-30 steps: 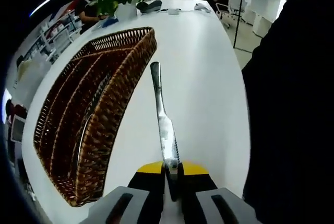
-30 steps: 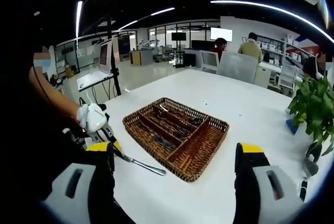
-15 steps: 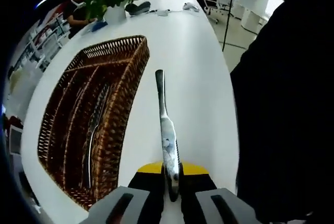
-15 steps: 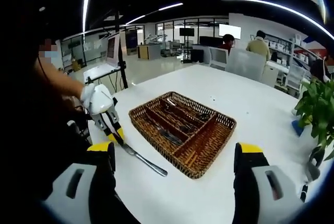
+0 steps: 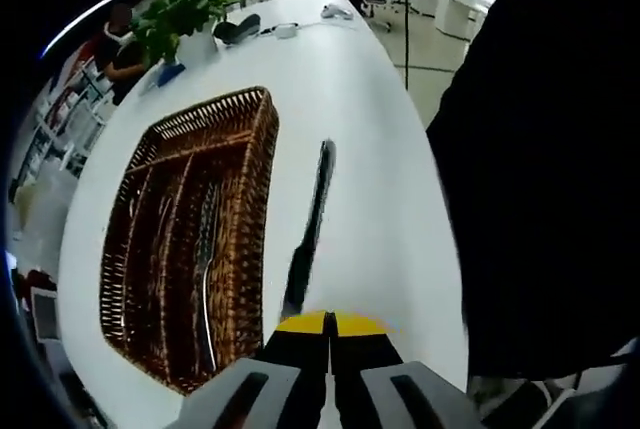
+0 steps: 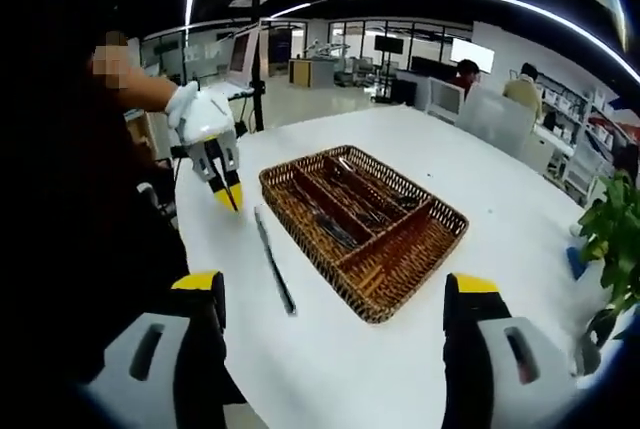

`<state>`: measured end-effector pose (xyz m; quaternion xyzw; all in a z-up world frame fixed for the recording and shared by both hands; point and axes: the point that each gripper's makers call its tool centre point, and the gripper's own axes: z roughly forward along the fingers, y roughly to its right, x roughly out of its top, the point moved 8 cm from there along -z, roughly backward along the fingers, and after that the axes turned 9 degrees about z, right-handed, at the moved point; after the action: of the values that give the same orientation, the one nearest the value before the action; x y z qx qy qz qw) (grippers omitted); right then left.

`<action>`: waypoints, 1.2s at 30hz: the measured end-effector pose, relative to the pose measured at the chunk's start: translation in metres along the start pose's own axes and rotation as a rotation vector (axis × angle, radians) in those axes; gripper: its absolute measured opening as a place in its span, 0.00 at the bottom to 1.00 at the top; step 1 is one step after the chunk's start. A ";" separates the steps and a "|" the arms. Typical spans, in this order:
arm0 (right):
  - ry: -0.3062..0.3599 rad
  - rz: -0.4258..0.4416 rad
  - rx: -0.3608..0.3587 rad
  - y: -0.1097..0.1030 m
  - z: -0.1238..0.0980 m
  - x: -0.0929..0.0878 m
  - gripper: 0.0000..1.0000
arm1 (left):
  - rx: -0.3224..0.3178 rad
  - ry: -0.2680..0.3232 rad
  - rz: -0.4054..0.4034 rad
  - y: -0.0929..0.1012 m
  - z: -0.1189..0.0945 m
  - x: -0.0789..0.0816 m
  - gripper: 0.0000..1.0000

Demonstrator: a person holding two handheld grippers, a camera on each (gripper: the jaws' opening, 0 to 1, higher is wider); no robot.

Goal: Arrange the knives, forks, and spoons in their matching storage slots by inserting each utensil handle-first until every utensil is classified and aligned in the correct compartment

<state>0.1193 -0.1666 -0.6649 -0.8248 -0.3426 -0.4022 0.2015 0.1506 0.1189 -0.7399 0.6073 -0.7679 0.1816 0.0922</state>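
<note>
The slim steel table knife (image 6: 273, 272) lies on the white table (image 6: 340, 369), just left of the brown woven wicker cutlery basket (image 6: 365, 224). The left gripper (image 6: 228, 194) hangs above it, jaws pinched together, empty; the right gripper (image 6: 330, 349) is spread wide, empty. A regrasp near the blade could skid the knife off the near edge.

Basket (image 6: 365, 221): brown woven wicker, rough.
Knife (image 6: 273, 273): dark, smooth metal.
Table (image 6: 480, 199): white, smooth, slightly glossy.
Utensils in basket (image 5: 205, 259): shiny metal.
Left gripper (image 6: 226, 192): white plastic body, yellow-tipped black jaws.
</note>
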 end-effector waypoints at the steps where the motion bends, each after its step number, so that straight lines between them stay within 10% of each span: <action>1: 0.010 0.006 0.010 0.000 0.001 0.000 0.96 | -0.006 0.006 -0.006 -0.001 0.000 0.000 0.00; 7: 0.014 0.018 0.015 -0.001 0.003 0.000 0.96 | -0.016 0.001 0.018 0.004 0.014 -0.008 0.00; 11: 0.004 0.019 0.022 -0.002 0.002 -0.002 0.97 | 0.067 0.003 -0.016 -0.006 0.033 -0.019 0.28; 21: -0.006 0.037 -0.007 0.001 -0.008 -0.007 0.97 | -0.013 -0.001 -0.071 -0.015 0.054 -0.030 0.24; 36: 0.001 0.046 -0.014 -0.001 -0.006 -0.005 0.97 | -0.081 -0.043 0.062 -0.016 0.056 -0.026 0.11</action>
<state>0.1128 -0.1715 -0.6653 -0.8338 -0.3205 -0.4002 0.2048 0.1770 0.1168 -0.7979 0.5829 -0.7948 0.1399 0.0944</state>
